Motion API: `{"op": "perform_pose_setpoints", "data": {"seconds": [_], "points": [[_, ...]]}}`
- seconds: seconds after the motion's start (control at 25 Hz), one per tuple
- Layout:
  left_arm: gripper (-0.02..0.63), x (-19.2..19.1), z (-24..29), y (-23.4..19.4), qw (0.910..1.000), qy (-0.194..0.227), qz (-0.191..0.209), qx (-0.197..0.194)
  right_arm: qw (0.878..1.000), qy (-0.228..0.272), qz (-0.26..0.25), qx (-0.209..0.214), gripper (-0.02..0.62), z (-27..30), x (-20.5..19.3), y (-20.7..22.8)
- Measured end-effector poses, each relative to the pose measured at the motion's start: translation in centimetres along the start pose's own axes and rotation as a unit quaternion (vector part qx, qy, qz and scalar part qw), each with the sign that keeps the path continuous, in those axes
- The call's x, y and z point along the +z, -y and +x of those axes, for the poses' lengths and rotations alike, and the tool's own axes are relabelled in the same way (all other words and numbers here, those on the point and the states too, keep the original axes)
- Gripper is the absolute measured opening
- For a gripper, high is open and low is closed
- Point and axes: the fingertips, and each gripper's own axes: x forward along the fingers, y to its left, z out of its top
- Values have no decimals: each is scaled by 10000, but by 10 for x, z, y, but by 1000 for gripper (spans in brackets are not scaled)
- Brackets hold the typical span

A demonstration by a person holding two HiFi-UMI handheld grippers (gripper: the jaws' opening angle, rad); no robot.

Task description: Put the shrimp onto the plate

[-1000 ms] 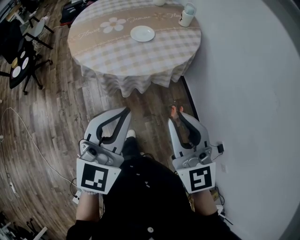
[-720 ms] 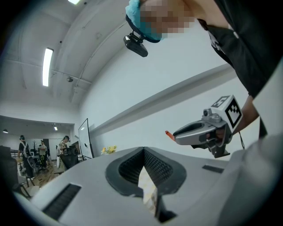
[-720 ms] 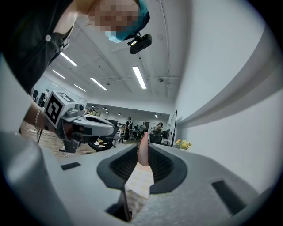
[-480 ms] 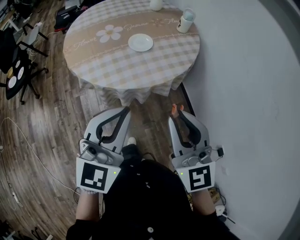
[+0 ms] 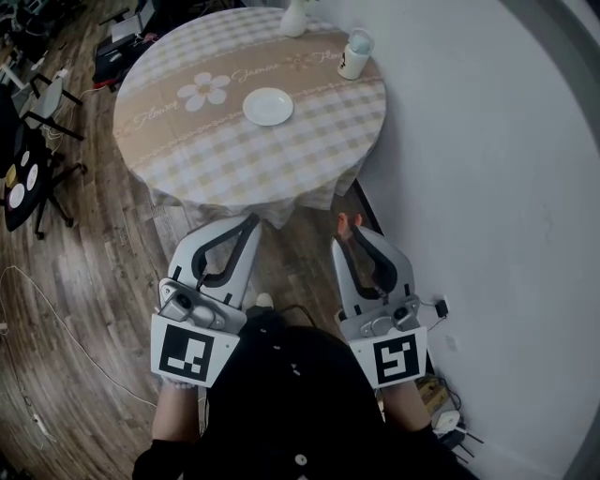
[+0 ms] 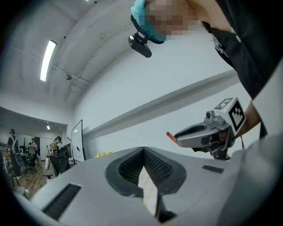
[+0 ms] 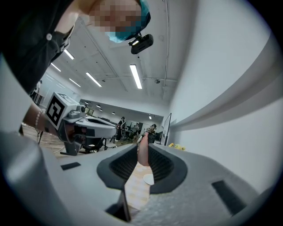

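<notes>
An orange shrimp [image 5: 344, 223] sticks out of the tips of my right gripper [image 5: 349, 231], which is shut on it; in the right gripper view it shows as a pink strip [image 7: 143, 152] between the closed jaws. The white plate [image 5: 267, 106] lies near the middle of the round table [image 5: 309, 150], well ahead of both grippers. My left gripper [image 5: 250, 223] is shut with nothing in it and is held beside the right one, above the floor. The left gripper view shows the right gripper [image 6: 208, 134] with the shrimp's tip [image 6: 170, 135].
A white cup [image 5: 355, 54] and a pale vase [image 5: 294, 19] stand at the table's far edge. A white wall [image 5: 487, 187] runs close along the right. A black chair [image 5: 23, 178] and cables sit on the wooden floor to the left.
The table and plate have shifted left and lower in the head view as the person comes nearer. Both grippers keep their pose, the right one still shut on the shrimp.
</notes>
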Motion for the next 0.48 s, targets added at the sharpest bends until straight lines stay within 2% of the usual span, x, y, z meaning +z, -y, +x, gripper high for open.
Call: {"op": "perform_pose_setpoints", "data": {"seconds": [0.48], "points": [[0, -8, 6, -29, 9998, 115, 84, -138, 9999, -3, -71, -149, 55, 27, 4, -5]]}}
